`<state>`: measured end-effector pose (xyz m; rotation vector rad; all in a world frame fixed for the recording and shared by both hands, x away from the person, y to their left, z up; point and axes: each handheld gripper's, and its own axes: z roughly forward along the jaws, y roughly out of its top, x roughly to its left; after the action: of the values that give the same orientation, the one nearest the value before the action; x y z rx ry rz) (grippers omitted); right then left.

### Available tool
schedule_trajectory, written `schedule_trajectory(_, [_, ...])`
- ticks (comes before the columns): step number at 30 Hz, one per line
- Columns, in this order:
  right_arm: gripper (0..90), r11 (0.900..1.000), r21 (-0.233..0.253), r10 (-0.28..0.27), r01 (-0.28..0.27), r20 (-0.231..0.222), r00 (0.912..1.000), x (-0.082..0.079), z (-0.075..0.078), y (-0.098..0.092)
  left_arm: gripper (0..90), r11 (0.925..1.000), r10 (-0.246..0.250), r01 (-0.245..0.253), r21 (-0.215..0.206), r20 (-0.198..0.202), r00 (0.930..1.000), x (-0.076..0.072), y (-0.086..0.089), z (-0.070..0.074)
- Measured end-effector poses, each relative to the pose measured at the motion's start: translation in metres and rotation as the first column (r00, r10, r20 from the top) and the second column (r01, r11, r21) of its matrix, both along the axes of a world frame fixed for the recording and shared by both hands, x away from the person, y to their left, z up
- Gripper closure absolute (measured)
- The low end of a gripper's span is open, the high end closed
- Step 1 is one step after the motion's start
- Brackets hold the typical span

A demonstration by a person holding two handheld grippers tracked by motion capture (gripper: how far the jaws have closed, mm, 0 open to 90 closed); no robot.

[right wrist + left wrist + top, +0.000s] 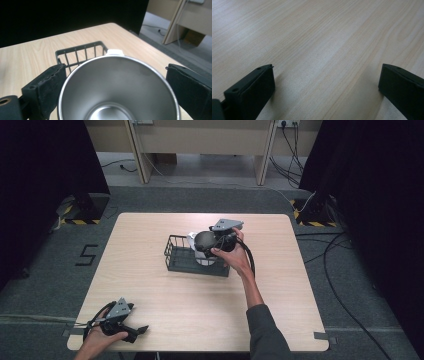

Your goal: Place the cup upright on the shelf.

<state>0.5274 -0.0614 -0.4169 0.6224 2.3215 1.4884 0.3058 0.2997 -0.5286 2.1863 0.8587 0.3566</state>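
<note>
Hovering over the black wire basket (196, 255) at the middle of the pale wooden table (200, 305), the right tool (212, 243) is up in the person's right hand (233, 256), and between its black jaws sits a shiny stainless-steel cup (117, 90). From the right gripper view you look straight down into the cup's polished inside, rim wide toward the camera, a small white tab (114, 52) at its far edge. The left jaw is pressed against the cup's wall; the right jaw stands just beside the rim, and contact on that side is hard to tell. Beyond the cup, the basket (80, 53) shows its barred wall. Down at the near left corner, the left tool (135, 332) lies low on the table in the left hand (97, 340), jaws spread wide apart with bare wood (319, 50) between them, gripping nothing.
</note>
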Motion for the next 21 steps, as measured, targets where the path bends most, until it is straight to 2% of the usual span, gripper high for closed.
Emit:
schedule_trajectory(4, [4.8, 1.0, -0.007, -0.011, 0.011, 0.015, 0.9998, -0.002, 0.002, 0.0, 0.0, 1.0, 0.0, 0.0, 0.001, 0.0, 1.0, 0.0, 0.0, 0.0])
schedule_trajectory(7, [18.2, 0.997, 0.075, 0.006, -0.008, 0.023, 0.9997, -0.006, 0.005, -0.002, 0.0, 1.0, -0.001, 0.001, 0.0, 0.0, 1.0, 0.0, 0.0, 0.0])
schedule_trajectory(9, [12.9, 0.997, 0.073, 0.008, -0.01, 0.034, 0.9994, -0.008, 0.008, -0.002, 0.0, 1.0, 0.0, 0.0, 0.001, 0.0, 1.0, 0.0, 0.0, 0.0])
schedule_trajectory(11, [15.9, 0.998, 0.059, -0.003, 0.0, 0.042, 0.9991, -0.01, 0.01, -0.002, 0.0, 1.0, -0.001, 0.001, 0.0, 0.001, 1.0, 0.0, 0.0, 0.0])
schedule_trajectory(16, [15.0, 0.995, 0.103, -0.008, 0.002, 0.055, 0.9984, -0.017, 0.015, -0.009, 0.0, 1.0, 0.001, -0.001, -0.002, 0.001, 1.0, 0.0, 0.0, 0.0])
schedule_trajectory(21, [15.0, 0.994, 0.112, -0.018, 0.012, 0.058, 0.9981, -0.023, 0.016, -0.016, 0.0, 1.0, 0.001, -0.001, -0.002, 0.001, 1.0, 0.0, 0.0, 0.0])
